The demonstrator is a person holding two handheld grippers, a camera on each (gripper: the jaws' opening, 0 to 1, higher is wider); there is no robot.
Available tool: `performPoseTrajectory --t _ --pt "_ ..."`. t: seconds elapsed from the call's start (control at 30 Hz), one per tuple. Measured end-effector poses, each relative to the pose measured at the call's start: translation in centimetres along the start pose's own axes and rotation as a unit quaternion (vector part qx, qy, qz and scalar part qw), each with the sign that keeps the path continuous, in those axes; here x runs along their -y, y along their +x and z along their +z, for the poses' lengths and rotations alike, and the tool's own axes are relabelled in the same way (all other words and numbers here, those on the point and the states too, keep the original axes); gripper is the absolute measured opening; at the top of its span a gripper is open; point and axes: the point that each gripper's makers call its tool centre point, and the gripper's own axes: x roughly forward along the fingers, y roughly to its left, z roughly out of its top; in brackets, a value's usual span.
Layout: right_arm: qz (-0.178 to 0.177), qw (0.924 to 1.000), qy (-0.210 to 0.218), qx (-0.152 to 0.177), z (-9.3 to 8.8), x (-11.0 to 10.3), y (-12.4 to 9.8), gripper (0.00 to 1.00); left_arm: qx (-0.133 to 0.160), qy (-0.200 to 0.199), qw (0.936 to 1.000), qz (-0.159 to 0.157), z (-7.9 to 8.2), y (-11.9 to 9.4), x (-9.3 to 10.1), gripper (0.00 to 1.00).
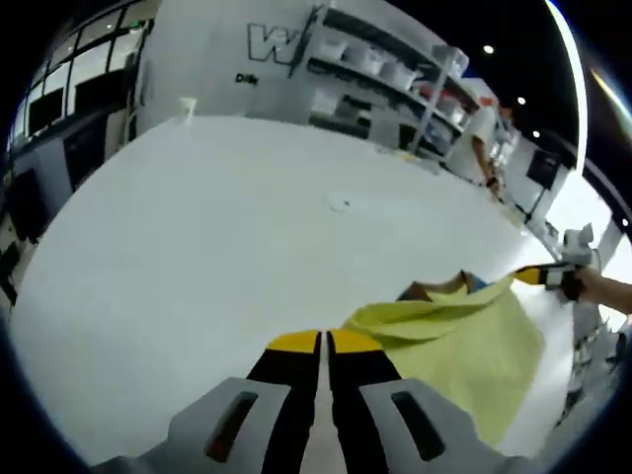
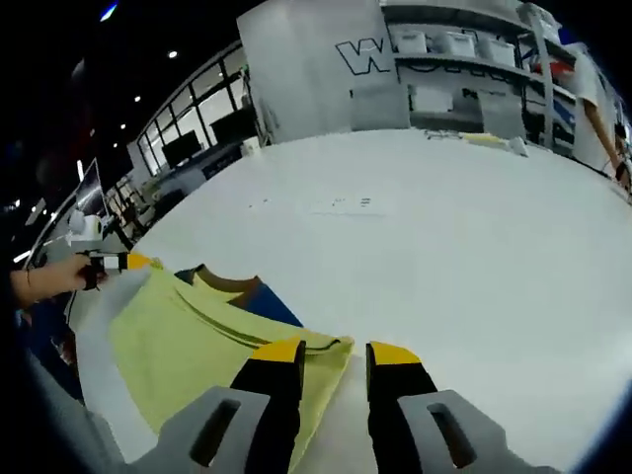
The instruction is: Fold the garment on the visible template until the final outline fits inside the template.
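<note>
Here, 2 hand-held grippers work over a wide white table (image 1: 197, 247), with a yellow T-shirt (image 1: 464, 346) lying on it.

In the left gripper view, the left gripper (image 1: 324, 342) rises from the bottom, its 2 black jaws with yellow tips pressed together. The near edge of the yellow T-shirt lies just beside those tips, and it looks as if the cloth may be pinched between them, though the contact point is hard to make out. The shirt spreads toward the right edge of the view, and a blue and brown layer (image 1: 434, 289) peeks out at its far edge. At the far right, the other gripper, held by a person's hand (image 1: 602, 288), reaches the shirt's far corner.

In the right gripper view, the right gripper (image 2: 336, 351) has its 2 yellow-tipped jaws standing apart, with a clear gap between them. The left jaw's tip lies over the shirt's near edge (image 2: 316, 346); the right jaw is over bare table. The shirt stretches toward the left of this view, where the left gripper (image 2: 123, 262), held in a hand (image 2: 49, 276), meets its far corner.

Behind the table stand grey shelves (image 1: 395, 69) holding white bins, and a wall with large letters (image 1: 272, 44).
</note>
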Motion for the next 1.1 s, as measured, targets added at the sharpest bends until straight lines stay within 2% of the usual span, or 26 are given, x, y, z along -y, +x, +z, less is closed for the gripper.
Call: performPoseTrajectory --t 0.07,0.13,0.2,0.27,0.3,0.33,0.53,0.7,0.8,0.9,0.93,1.1 --pt "0.009 0.9999 -0.011 0.001 0.0 -0.3 -0.3 0.21 0.010 0.020 0.9997 -0.007 0.2 0.1 0.0 0.11" --pt "0.016 0.9995 -0.025 -0.007 -0.7 -0.8 0.0 0.22 0.006 0.034 0.9993 -0.011 -0.1 -0.2 1.0 0.14" --pt "0.011 0.9989 -0.041 -0.019 -1.3 -0.9 0.1 0.22 -0.001 0.039 0.9991 -0.018 -0.6 0.2 0.5 0.15" --pt "0.010 0.9990 -0.036 -0.023 -1.9 -0.9 0.4 0.21 -0.007 0.042 0.9989 -0.020 -0.9 0.2 0.7 0.15" --pt "0.010 0.9992 -0.031 -0.024 -2.0 -0.9 0.4 0.21 -0.007 0.043 0.9989 -0.019 -0.6 -0.2 1.9 0.15" --pt "0.008 0.9992 -0.030 -0.026 -2.1 -0.9 0.5 0.21 -0.007 0.039 0.9990 -0.019 -0.6 -0.2 1.8 0.15" --pt "0.000 0.9993 -0.027 -0.026 -1.6 -0.3 0.5 0.19 -0.006 0.032 0.9994 -0.013 -0.7 0.2 0.4 0.14" --pt "-0.005 0.9994 -0.025 -0.022 -1.4 0.1 0.3 0.19 -0.004 0.025 0.9996 -0.011 -0.8 -0.1 0.4 0.14" --pt "-0.006 0.9994 -0.025 -0.022 -1.5 0.1 0.0 0.19 -0.004 0.025 0.9996 -0.011 -0.8 -0.6 1.0 0.14" --pt "-0.003 0.9994 -0.025 -0.021 -1.3 -0.7 -0.8 0.18 -0.005 0.027 0.9996 -0.010 -1.1 -0.7 0.6 0.13" --pt "-0.001 0.9994 -0.027 -0.022 -1.8 -0.8 -0.6 0.19 -0.008 0.034 0.9994 0.001 -1.4 -0.8 0.1 0.13" --pt "0.001 0.9992 -0.035 -0.021 -2.2 -1.6 -1.8 0.19 -0.002 0.033 0.9995 -0.001 -1.5 -2.3 0.7 0.13"
